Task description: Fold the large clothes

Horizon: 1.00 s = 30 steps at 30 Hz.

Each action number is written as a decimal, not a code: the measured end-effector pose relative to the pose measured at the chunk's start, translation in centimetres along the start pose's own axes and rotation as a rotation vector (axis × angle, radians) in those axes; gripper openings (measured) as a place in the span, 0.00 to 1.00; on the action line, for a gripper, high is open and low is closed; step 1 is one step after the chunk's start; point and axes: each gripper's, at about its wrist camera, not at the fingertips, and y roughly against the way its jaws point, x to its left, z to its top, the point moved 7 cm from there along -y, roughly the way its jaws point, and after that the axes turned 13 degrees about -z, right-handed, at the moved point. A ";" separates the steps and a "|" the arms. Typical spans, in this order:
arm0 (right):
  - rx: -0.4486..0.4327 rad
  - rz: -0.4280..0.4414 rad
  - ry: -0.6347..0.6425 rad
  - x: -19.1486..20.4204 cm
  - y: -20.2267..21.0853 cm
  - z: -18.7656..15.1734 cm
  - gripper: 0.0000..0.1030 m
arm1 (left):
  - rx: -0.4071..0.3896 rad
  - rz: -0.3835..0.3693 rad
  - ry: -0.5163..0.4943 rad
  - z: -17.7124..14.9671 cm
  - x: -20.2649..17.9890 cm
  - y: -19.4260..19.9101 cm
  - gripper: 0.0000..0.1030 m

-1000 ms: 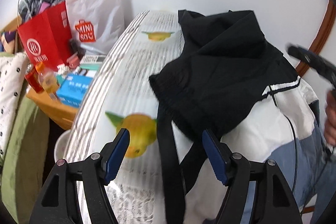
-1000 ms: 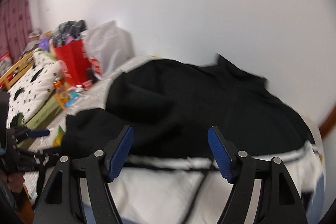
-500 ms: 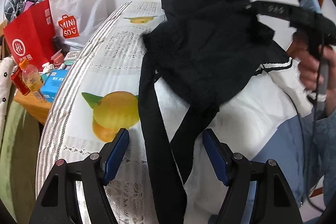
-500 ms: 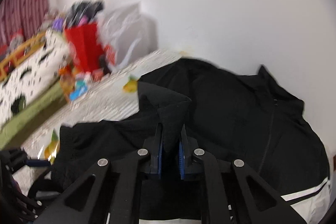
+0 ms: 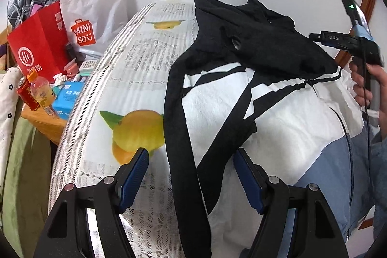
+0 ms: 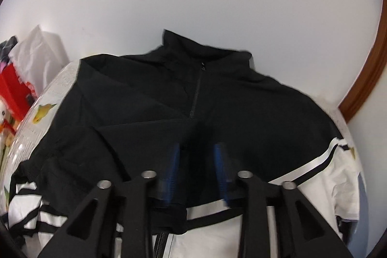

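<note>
Early stage: jacket (image 6: 217,113) spread across table (image 5: 135,79), one sleeve (image 5: 183,161) folded in; right gripper (image 6: 197,171) just opening, empty; left gripper (image 5: 191,175) spread, idle.

My left claw (image 5: 191,175) sits at the bottom of its frame with jaws wide apart, pressing on nothing. My right claw (image 6: 196,171) is blurred; its jaws have just been opening. My right hand (image 5: 367,88) grips its handle at the right edge.
</note>
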 end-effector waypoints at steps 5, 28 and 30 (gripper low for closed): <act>-0.062 0.212 0.168 7.1 4.7 -2.0 0.74 | -0.013 0.010 0.004 0.3 0.2 0.6 0.68; -0.212 0.237 -0.032 0.4 8.5 -0.6 0.14 | -0.038 0.018 0.022 1.3 -0.9 1.7 0.68; -0.217 0.149 -0.104 -5.0 8.2 -0.4 0.14 | -0.045 0.014 0.025 1.6 -1.2 1.7 0.68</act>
